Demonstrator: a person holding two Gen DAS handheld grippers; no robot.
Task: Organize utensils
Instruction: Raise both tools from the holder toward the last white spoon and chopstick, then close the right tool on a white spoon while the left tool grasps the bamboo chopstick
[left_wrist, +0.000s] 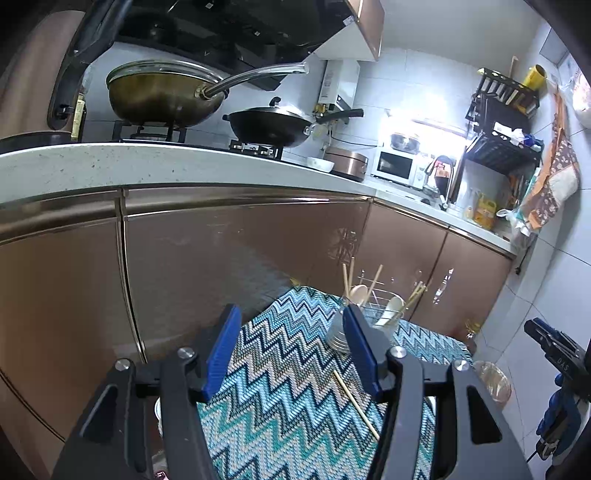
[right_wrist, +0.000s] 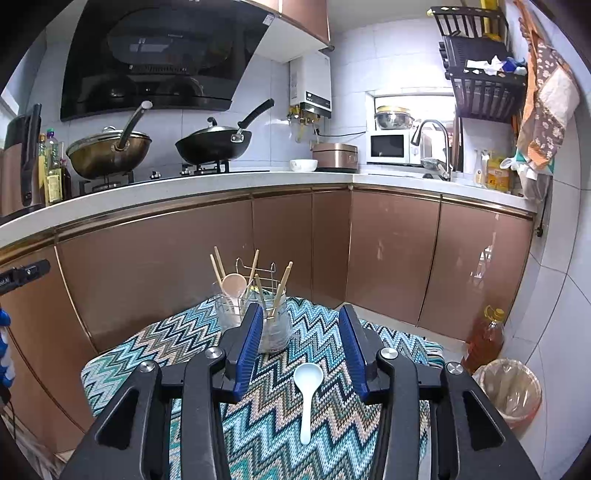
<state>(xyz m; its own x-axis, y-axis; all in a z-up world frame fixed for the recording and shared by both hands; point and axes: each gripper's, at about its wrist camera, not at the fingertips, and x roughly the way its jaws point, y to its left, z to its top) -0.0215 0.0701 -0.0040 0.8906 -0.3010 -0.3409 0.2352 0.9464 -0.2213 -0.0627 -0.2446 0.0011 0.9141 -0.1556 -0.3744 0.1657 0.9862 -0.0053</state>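
Observation:
A zigzag-patterned mat (right_wrist: 155, 347) covers a low surface in front of brown cabinets. At its far end stands a wire utensil holder (right_wrist: 255, 310) with clear jars; several wooden chopsticks and a beige spoon stick out of it. In the right wrist view a white spoon (right_wrist: 307, 395) lies flat on the mat, bowl pointing away, beneath my open right gripper (right_wrist: 301, 321). In the left wrist view a single wooden chopstick (left_wrist: 356, 404) lies on the mat (left_wrist: 280, 387) near the right finger of my open left gripper (left_wrist: 291, 314), which holds nothing. The holder (left_wrist: 373, 314) stands just beyond that finger.
Brown cabinet doors (right_wrist: 184, 266) close off the far side and the left. To the right of the mat, an oil bottle (right_wrist: 484, 339) and a lined waste bin (right_wrist: 511, 391) stand on the floor. Two woks (right_wrist: 214, 144) sit on the stove above.

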